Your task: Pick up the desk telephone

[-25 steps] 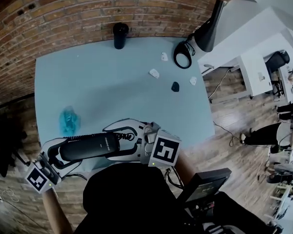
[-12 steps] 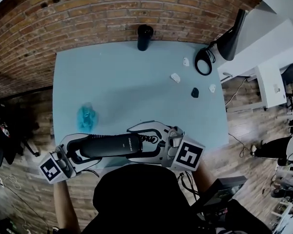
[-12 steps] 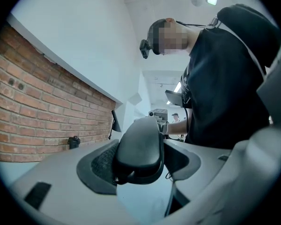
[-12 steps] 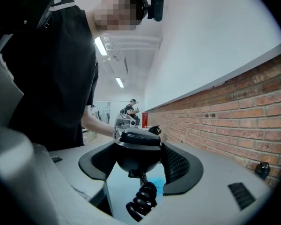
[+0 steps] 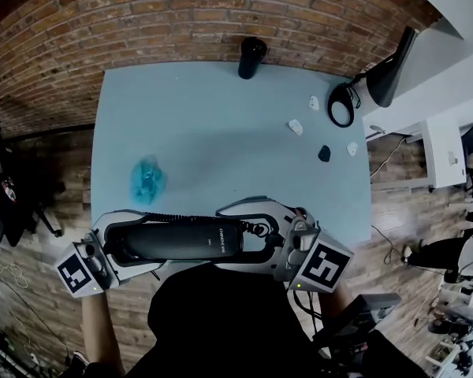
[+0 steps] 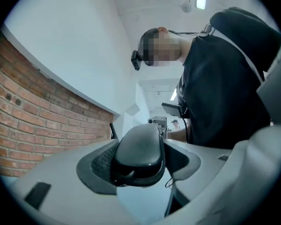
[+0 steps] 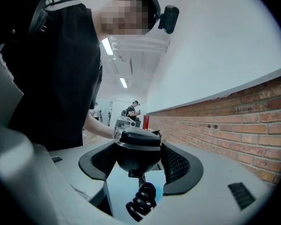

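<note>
Telephone position: grey-white plastic desk telephone (image 5: 256, 260) spans the gap between left gripper (image 5: 110, 252) and right gripper (image 5: 288, 242), over the near edge of the pale blue table (image 5: 221, 132).
Left gripper: jaws spread wide and clamped on one short end of the base; the rounded end of the black handset (image 6: 138, 153) sits directly ahead, between them.
Right gripper: clamped likewise on the opposite short end; the black coiled cord (image 7: 141, 201) hangs just ahead of its jaws.
Long axis: runs straight from left gripper to right gripper, about level.
Orientation: handset uppermost in its cradle, parallel to the base; cord end towards right gripper.
Handling (judged): rigid moulded shell, moderate weight. Smooth plastic may slip under light pressure. Handset appears to rest loose and could drop out if the body tilts. Cord is springy and can snag.
Grip points (judged): short ends of the base, below the handset, one gripper at each. Avoid handset and cord.
</note>
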`<state>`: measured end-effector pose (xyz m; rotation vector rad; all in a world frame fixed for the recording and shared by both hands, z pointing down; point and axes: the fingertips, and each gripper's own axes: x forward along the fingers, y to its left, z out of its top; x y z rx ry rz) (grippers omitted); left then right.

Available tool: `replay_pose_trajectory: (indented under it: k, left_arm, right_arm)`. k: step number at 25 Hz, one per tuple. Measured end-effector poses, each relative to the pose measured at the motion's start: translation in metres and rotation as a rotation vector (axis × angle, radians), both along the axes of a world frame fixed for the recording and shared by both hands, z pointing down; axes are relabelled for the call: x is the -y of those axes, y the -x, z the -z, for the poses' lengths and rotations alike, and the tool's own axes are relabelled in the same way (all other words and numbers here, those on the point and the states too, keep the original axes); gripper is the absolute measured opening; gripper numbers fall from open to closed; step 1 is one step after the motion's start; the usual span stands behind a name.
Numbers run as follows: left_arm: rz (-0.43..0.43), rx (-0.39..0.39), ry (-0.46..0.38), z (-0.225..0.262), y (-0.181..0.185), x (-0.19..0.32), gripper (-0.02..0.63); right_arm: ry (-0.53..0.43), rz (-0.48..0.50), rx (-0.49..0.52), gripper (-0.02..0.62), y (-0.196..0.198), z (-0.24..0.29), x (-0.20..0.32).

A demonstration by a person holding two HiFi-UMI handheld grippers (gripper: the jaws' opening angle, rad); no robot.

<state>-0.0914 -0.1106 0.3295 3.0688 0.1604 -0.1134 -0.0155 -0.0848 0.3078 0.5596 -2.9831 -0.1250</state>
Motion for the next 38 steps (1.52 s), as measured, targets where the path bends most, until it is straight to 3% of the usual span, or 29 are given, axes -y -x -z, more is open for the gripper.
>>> replay_pose_trajectory:
  k: [7, 27, 32, 38]
  left_arm:
    - [0.013, -0.057, -0.01, 0.017, 0.004, -0.002, 0.298]
    - [0.019, -0.138, 0.165, 0.009, -0.002, -0.007, 0.298]
    - [0.007, -0.167, 0.136, 0.02, -0.001, -0.008, 0.298]
    - [-0.018, -0.178, 0.093, 0.033, -0.004, -0.013, 0.298]
  right_arm:
    - [0.01, 0.009, 0.079, 0.287, 0.001, 0.009, -0.001]
    - [0.11, -0.013, 0.278, 0.287, -0.011, -0.002, -0.009]
    - [0.079, -0.011, 0.332, 0.287, -0.01, 0.007, -0.011]
    - [0.033, -0.008, 0.316, 0.287, -0.012, 0.016, -0.016]
